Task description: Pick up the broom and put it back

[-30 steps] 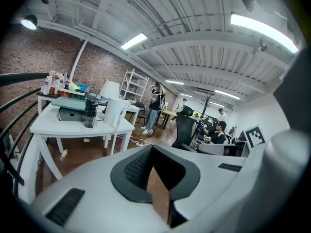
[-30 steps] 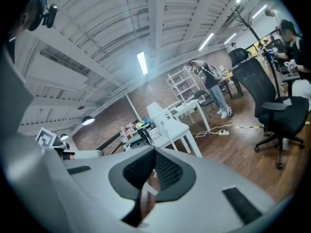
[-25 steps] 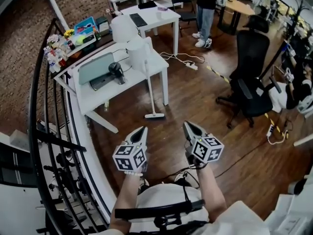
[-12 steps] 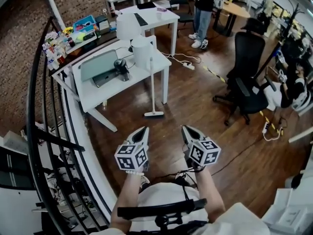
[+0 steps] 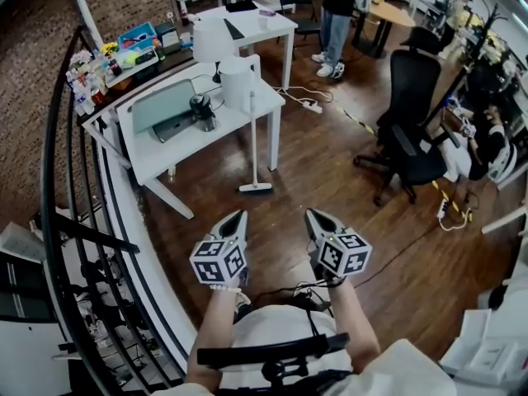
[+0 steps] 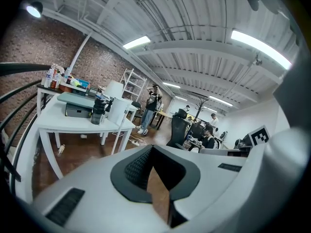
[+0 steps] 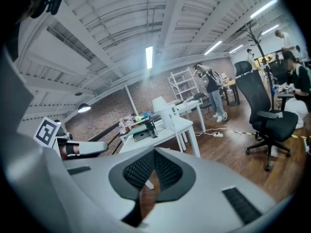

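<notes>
Both grippers are held side by side out in front of the person. The left gripper has its fingers pressed together with nothing between them, and the right gripper is closed on nothing in the same way. Each carries a marker cube whose faces show only black-and-white square patterns, with no words to read.

Ahead of the fingertips lies a stretch of bare wooden floor. Beyond it, nearer the left fingers' line than the right's, stands the broom. Its white handle is upright against the front edge of the white desk and its flat head rests on the floor. It is well apart from both pairs of fingers, and neither gripper touches it.

As a judgement, this fits two stages equally. Either the broom is waiting at the desk to be picked up, or it has already been set back there and the grippers are free again. The pictures do not settle which.

Behind the broom, the desk holds a grey-green flat device and a white cylinder, with no lettering visible on either. Off to the left of the fingers, a shelf of colourful bottles has labels too small to read. Far off to the right is a black office chair, and farthest of all a person stands by another desk.
</notes>
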Action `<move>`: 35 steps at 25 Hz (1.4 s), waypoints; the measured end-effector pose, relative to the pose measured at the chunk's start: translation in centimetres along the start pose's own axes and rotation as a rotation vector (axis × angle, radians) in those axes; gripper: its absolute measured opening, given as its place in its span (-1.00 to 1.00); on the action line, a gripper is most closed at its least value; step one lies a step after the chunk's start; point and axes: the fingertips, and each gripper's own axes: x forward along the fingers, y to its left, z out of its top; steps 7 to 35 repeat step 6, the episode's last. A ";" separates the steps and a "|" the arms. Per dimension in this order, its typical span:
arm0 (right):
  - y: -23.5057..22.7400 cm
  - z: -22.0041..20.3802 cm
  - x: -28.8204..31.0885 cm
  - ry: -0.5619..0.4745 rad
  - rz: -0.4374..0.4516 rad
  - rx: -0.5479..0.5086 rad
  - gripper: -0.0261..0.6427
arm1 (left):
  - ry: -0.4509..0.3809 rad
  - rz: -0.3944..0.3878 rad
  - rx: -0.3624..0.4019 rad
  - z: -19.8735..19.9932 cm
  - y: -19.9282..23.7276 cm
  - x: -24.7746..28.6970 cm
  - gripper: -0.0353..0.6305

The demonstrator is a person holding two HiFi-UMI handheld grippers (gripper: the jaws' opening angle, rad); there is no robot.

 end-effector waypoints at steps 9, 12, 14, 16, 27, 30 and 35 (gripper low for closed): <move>0.8 -0.4 0.3 -0.001 -0.006 -0.005 -0.89 | -0.003 -0.008 -0.003 -0.1 0.8 -0.7 -0.93; 0.8 -0.4 0.3 -0.001 -0.006 -0.005 -0.89 | -0.003 -0.008 -0.003 -0.1 0.8 -0.7 -0.93; 0.8 -0.4 0.3 -0.001 -0.006 -0.005 -0.89 | -0.003 -0.008 -0.003 -0.1 0.8 -0.7 -0.93; 0.8 -0.4 0.3 -0.001 -0.006 -0.005 -0.89 | -0.003 -0.008 -0.003 -0.1 0.8 -0.7 -0.93; 0.8 -0.4 0.3 -0.001 -0.006 -0.005 -0.89 | -0.003 -0.008 -0.003 -0.1 0.8 -0.7 -0.93; 0.8 -0.4 0.3 -0.001 -0.006 -0.005 -0.89 | -0.003 -0.008 -0.003 -0.1 0.8 -0.7 -0.93; 0.8 -0.4 0.3 -0.001 -0.006 -0.005 -0.89 | -0.003 -0.008 -0.003 -0.1 0.8 -0.7 -0.93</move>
